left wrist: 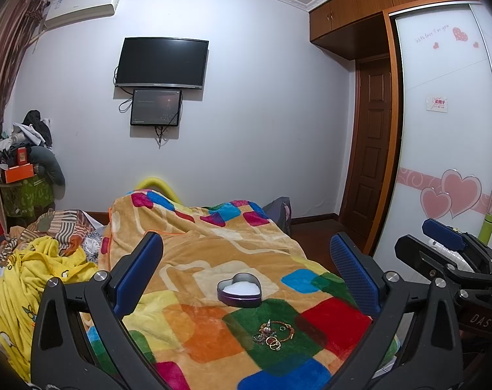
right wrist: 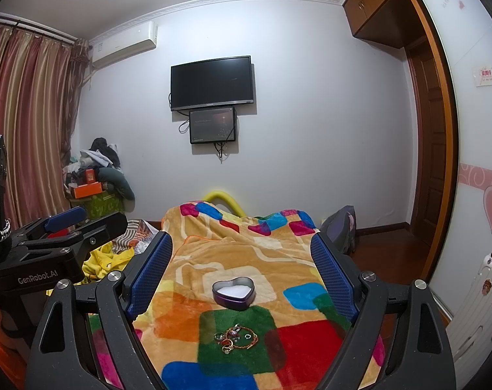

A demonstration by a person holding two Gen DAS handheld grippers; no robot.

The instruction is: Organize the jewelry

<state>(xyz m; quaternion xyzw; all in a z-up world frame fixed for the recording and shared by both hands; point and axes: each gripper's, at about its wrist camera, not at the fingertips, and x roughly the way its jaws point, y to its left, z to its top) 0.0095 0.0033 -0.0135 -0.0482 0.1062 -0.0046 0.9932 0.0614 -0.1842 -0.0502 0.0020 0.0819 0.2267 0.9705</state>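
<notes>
Jewelry pile [right wrist: 235, 338] sits on the green patch of the patchwork blanket [right wrist: 298, 341], on the bed, just your side of the heart-shaped tin [right wrist: 234, 292]. The tin is lidless with a white lining and stands apart from the pile, farther from you along nearly the same line.

Right gripper [right wrist: 242, 276]: jaws spread wide, nothing held, hovering above the bed. In its view the pile is low and close to centre, slightly left, so the pile is ahead of and below it.

Left gripper [left wrist: 246, 276]: also wide, also empty. In its view the pile [left wrist: 273, 334] sits right of centre. So the pile lies between your hands, and the right one looks better lined up for a straight drop. My call, not a certainty.

The pile runs roughly left-right: a beaded bracelet [right wrist: 246, 336] strung across, with small rings [right wrist: 227, 346] bunched at its left end. They are too small to count or tell whether they are tangled.

For the bracelet, close across its short width, meaning fingers fore-aft. Expect the plush blanket to give under the tips. Rings may snag in the pile fabric.
</notes>
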